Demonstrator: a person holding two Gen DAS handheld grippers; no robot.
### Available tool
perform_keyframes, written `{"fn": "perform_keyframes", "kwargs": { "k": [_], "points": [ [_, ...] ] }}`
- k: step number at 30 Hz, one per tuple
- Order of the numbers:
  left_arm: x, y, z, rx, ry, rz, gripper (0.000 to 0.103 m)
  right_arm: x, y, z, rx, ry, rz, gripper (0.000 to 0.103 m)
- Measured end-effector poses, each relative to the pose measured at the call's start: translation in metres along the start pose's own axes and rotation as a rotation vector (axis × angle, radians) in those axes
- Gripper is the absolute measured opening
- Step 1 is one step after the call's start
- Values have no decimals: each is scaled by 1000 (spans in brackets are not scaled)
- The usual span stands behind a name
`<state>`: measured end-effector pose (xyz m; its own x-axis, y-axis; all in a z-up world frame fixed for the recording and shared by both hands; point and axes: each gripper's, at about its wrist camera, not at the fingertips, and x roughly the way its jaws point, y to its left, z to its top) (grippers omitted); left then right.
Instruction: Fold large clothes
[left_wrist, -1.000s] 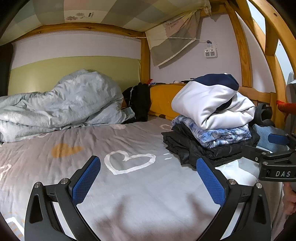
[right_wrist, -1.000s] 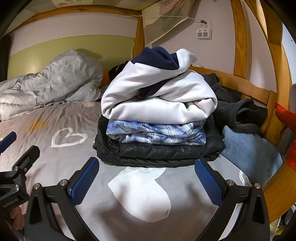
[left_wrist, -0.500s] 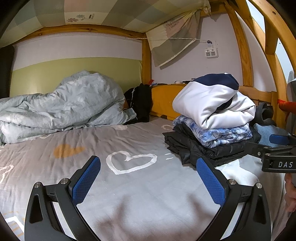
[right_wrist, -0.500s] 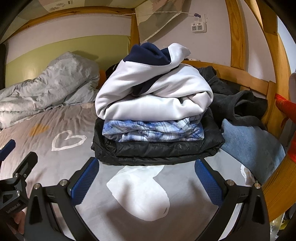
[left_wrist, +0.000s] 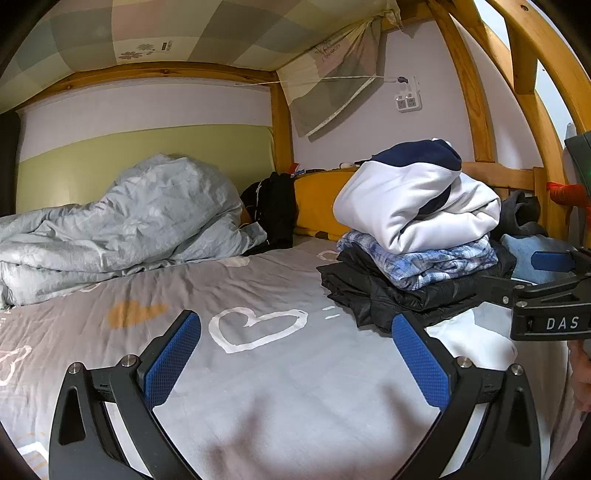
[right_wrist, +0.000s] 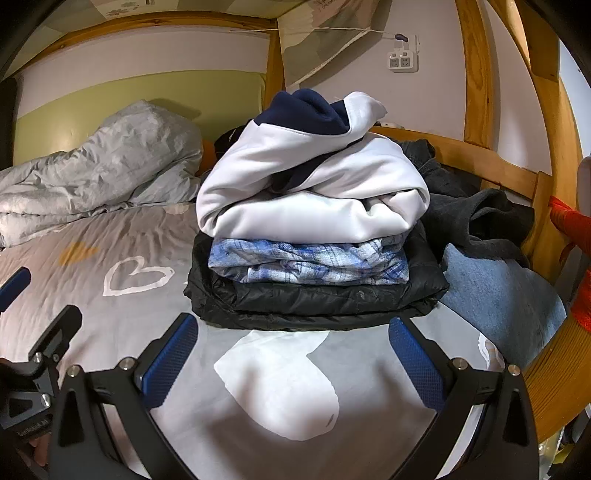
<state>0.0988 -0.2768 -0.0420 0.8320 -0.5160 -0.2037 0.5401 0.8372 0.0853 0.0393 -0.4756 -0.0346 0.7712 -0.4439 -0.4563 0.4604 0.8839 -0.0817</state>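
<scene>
A pile of folded clothes stands on the grey heart-print bed sheet (left_wrist: 258, 369): a white and navy sweatshirt (right_wrist: 310, 192) on top, a blue plaid shirt (right_wrist: 310, 260) under it, a black padded jacket (right_wrist: 314, 302) at the bottom. The pile also shows at the right of the left wrist view (left_wrist: 417, 221). My right gripper (right_wrist: 291, 354) is open and empty, just in front of the pile. My left gripper (left_wrist: 295, 358) is open and empty over bare sheet, left of the pile. The right gripper shows in the left wrist view (left_wrist: 550, 291).
A crumpled grey duvet (left_wrist: 118, 221) lies at the back left. A dark grey garment (right_wrist: 476, 218) and a blue denim one (right_wrist: 495, 291) lie unfolded right of the pile. A yellow pillow (left_wrist: 317, 203) and black garment (left_wrist: 273, 210) sit at the headboard. Wooden bed rails (right_wrist: 517, 177) close the right side.
The right gripper has drawn a little closer to the pile and turned slightly left. The left gripper has tilted up slightly. Both stay open and empty.
</scene>
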Motion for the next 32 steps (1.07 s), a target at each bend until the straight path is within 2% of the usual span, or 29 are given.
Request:
{"fn": "perform_keyframes", "kwargs": {
  "k": [32],
  "points": [
    [4,4,-1,-9,17,3,103,0,-1,-1,-3,-3,-4,103]
  ]
}}
